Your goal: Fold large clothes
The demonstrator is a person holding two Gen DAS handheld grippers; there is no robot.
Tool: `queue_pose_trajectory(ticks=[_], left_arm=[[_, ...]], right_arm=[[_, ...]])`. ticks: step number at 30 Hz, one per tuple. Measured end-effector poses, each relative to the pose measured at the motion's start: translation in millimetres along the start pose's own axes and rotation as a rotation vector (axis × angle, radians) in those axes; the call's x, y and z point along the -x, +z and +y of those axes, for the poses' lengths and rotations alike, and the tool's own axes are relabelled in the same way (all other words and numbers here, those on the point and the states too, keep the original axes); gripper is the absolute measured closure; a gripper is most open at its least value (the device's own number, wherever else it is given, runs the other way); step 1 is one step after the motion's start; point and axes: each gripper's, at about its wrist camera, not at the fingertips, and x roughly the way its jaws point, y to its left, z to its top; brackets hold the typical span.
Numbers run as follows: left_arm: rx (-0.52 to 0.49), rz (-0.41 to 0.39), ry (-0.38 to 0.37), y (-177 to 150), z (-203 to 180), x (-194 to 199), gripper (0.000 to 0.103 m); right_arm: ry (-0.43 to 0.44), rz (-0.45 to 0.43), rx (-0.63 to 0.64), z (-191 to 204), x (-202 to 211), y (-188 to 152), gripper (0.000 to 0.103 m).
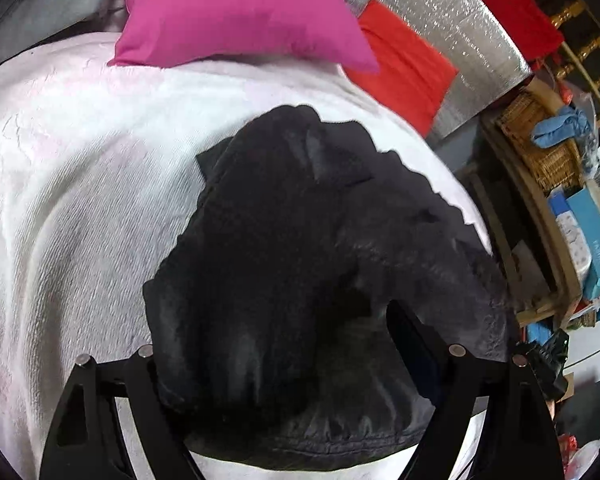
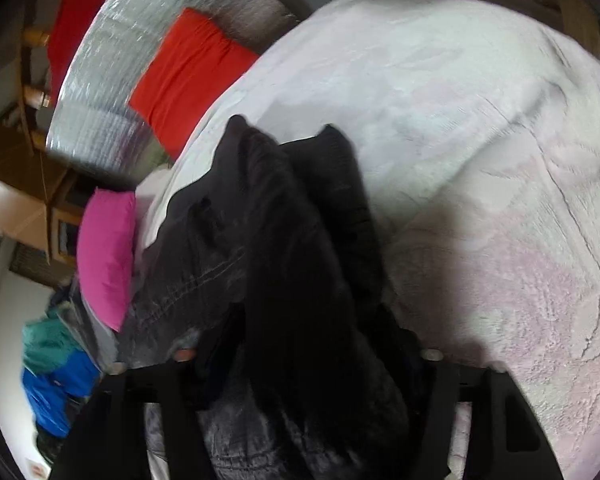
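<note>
A large black garment (image 1: 300, 264) lies bunched on a white bedspread (image 1: 72, 184). In the left wrist view its near part is draped over my left gripper (image 1: 284, 344), hiding the left finger; the right finger (image 1: 408, 332) shows, spread wide. In the right wrist view the same black garment (image 2: 284, 264) hangs in folds straight between the fingers of my right gripper (image 2: 308, 356), which look closed on it; the fingertips are buried in cloth.
A pink pillow (image 1: 236, 12) and a red pillow (image 1: 404, 68) lie at the head of the bed by a silver foil panel (image 1: 452, 36). Shelves with baskets and boxes (image 1: 572, 208) stand at the right bedside. Blue and teal clothes (image 2: 56, 376) lie on the floor.
</note>
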Motion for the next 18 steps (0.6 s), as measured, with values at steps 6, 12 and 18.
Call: queue_pose_trajectory(ticks=[6,12,18], left_arm=[[0.078,0.026,0.025,9.2,14.8,-14.2,0.033],[0.15,0.035,-0.046,14.5,24.4,-23.0,0.036],[0.17,-0.016,-0.057,14.5,29.4,-7.7,0.072]], right_arm=[[-0.039,-0.018,0.013,3.1,-4.8,-2.0,0.049],[-0.041,-0.02,0.019,4.8,-13.6,-4.1,0.036],[-0.061,-0.073,0.065,24.6,-6.6,-6.3,0.063]])
